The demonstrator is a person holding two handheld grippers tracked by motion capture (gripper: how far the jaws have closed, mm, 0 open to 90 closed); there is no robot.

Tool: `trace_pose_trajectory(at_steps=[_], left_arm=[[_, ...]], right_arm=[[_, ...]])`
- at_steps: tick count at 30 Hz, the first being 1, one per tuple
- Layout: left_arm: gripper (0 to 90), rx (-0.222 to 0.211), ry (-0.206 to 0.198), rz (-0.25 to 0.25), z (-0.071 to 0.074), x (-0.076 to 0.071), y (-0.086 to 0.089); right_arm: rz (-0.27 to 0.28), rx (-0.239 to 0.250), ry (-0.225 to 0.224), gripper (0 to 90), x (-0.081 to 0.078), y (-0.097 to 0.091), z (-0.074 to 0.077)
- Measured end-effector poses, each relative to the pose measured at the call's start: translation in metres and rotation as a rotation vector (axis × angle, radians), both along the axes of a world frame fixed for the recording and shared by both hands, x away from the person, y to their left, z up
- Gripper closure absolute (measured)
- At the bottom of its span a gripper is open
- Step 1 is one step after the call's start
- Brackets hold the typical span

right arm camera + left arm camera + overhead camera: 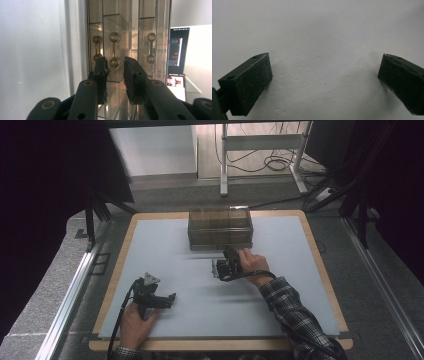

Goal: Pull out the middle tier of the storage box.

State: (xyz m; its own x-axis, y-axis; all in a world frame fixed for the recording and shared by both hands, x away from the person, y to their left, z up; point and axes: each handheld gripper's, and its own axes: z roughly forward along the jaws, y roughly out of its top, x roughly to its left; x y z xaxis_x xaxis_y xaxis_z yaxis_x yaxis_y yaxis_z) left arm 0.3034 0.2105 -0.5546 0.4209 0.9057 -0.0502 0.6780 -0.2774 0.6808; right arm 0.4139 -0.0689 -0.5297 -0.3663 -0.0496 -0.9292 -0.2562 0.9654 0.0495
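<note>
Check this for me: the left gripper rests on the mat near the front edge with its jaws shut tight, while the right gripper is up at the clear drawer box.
One thing is wrong: the left gripper has its jaws wide apart, not shut, with nothing between them, as the left gripper view shows. The rest holds: it rests on the mat, and the right gripper is at the clear drawer box.
</note>
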Motion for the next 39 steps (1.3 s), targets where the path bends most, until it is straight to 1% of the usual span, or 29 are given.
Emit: trace_pose_trajectory(at_steps=[1,5,6,7,8,9,11,12,13,15,16,17,18,20,23,25,27,30,32,35,37,39], left_arm=[[0.0,0.000,0.000,0.000,0.000,0.000,0.000],[0.0,0.000,0.000,0.000,0.000,0.000,0.000],[0.0,0.000,0.000,0.000,0.000,0.000,0.000],[0.0,0.000,0.000,0.000,0.000,0.000,0.000],[0.0,0.000,0.000,0.000,0.000,0.000,0.000],[0.0,0.000,0.000,0.000,0.000,0.000,0.000],[0.0,0.000,0.000,0.000,0.000,0.000,0.000],[0.0,0.000,0.000,0.000,0.000,0.000,0.000],[0.0,0.000,0.000,0.000,0.000,0.000,0.000],[0.0,0.000,0.000,0.000,0.000,0.000,0.000],[0.0,0.000,0.000,0.000,0.000,0.000,0.000],[0.0,0.000,0.000,0.000,0.000,0.000,0.000],[0.0,0.000,0.000,0.000,0.000,0.000,0.000],[0.0,0.001,0.000,0.000,0.000,0.000,0.000],[0.0,0.003,-0.002,-0.003,0.000,0.000,0.000],[0.0,0.003,-0.001,-0.003,0.000,0.000,0.000],[0.0,0.001,0.000,0.000,0.000,0.000,0.000],[0.0,0.000,0.000,0.000,0.000,0.000,0.000],[0.0,0.000,0.000,0.000,0.000,0.000,0.000],[0.0,0.000,0.000,0.000,0.000,0.000,0.000],[0.0,0.000,0.000,0.000,0.000,0.000,0.000],[0.0,0.000,0.000,0.000,0.000,0.000,0.000]], right_arm=[[-0.001,0.010,0.016,70.5,0.001,-0.001,0.002],[0.001,0.051,0.055,68.9,0.002,-0.003,0.007],[0.001,0.049,0.064,68.7,0.002,-0.004,0.009],[0.003,0.062,0.072,68.6,0.002,-0.004,0.009],[0.006,0.060,0.080,68.4,0.002,-0.005,0.011],[0.005,0.075,0.090,68.1,0.003,-0.006,0.013],[0.011,0.088,0.112,67.6,0.003,-0.008,0.015],[0.015,0.096,0.115,67.5,0.003,-0.008,0.016],[0.014,0.100,0.132,67.1,0.004,-0.009,0.018],[0.018,0.104,0.153,66.5,0.005,-0.010,0.020],[0.016,0.117,0.162,66.2,0.005,-0.010,0.021],[0.016,0.126,0.178,65.9,0.006,-0.011,0.022],[0.018,0.140,0.206,65.8,0.007,-0.012,0.024],[0.018,0.153,0.225,65.3,0.008,-0.013,0.026],[0.022,0.168,0.284,64.2,0.011,-0.015,0.029],[0.016,0.177,0.300,63.9,0.012,-0.016,0.031],[0.014,0.196,0.337,63.0,0.014,-0.018,0.034],[0.019,0.206,0.366,62.2,0.017,-0.019,0.036],[0.020,0.219,0.382,61.8,0.018,-0.021,0.039],[0.023,0.246,0.423,61.5,0.021,-0.023,0.042],[0.026,0.254,0.438,61.1,0.022,-0.025,0.043],[0.028,0.269,0.463,61.0,0.024,-0.026,0.045]])
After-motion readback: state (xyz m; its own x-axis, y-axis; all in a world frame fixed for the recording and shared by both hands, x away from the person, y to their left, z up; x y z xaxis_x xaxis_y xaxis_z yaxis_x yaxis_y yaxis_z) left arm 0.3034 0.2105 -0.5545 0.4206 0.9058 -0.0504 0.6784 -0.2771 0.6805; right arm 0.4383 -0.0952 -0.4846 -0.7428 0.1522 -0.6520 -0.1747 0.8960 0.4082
